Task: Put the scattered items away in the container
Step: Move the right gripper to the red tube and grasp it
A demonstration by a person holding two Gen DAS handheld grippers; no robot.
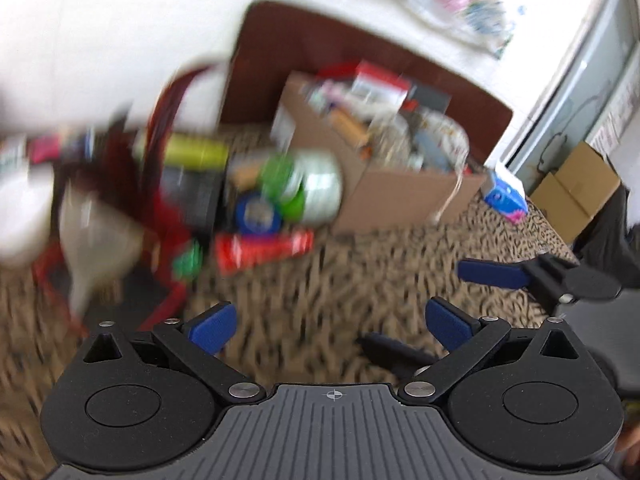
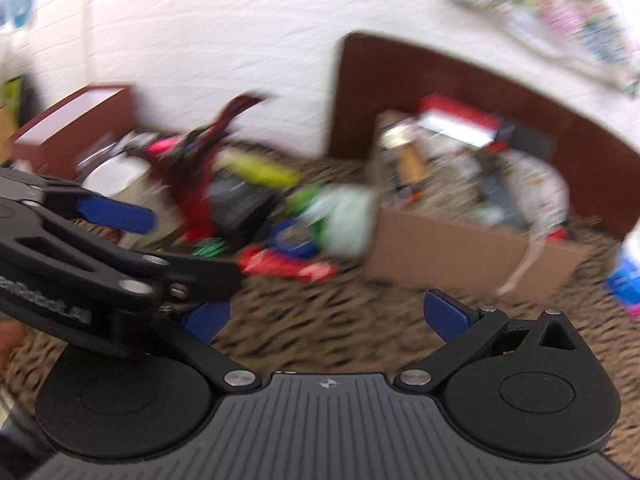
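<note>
Both grippers hover low over a patterned bedspread (image 1: 360, 280), side by side, fingers aimed toward the wall and the clutter ahead. The left gripper (image 1: 328, 326) holds its blue pads spread wide with nothing between them. The right gripper (image 2: 326, 316) is likewise spread and empty; in the left wrist view one of its blue fingers (image 1: 492, 272) reaches in from the right, pointing left. In the right wrist view the left gripper crosses the lower left corner and covers part of the right gripper's left pad.

The container, an open cardboard box (image 1: 400, 196), sits on the bedspread ahead and to the right, against a dark brown headboard (image 1: 360, 48). It is already heaped with blurred items.

The scattered items lie just left of the box. A red tube (image 1: 264, 250) lies flat nearest the grippers, its long axis running left to right and rising slightly toward the right end. Behind it are a blue round object (image 1: 258, 214) and a green-and-white package (image 1: 308, 186) that touches the box's left wall. A yellow-green cylinder (image 1: 196, 152) lies farther back, long axis also left to right. A small blue-and-white carton (image 1: 506, 196) stands beyond the box's right corner. Motion blur hides finer detail.
</note>
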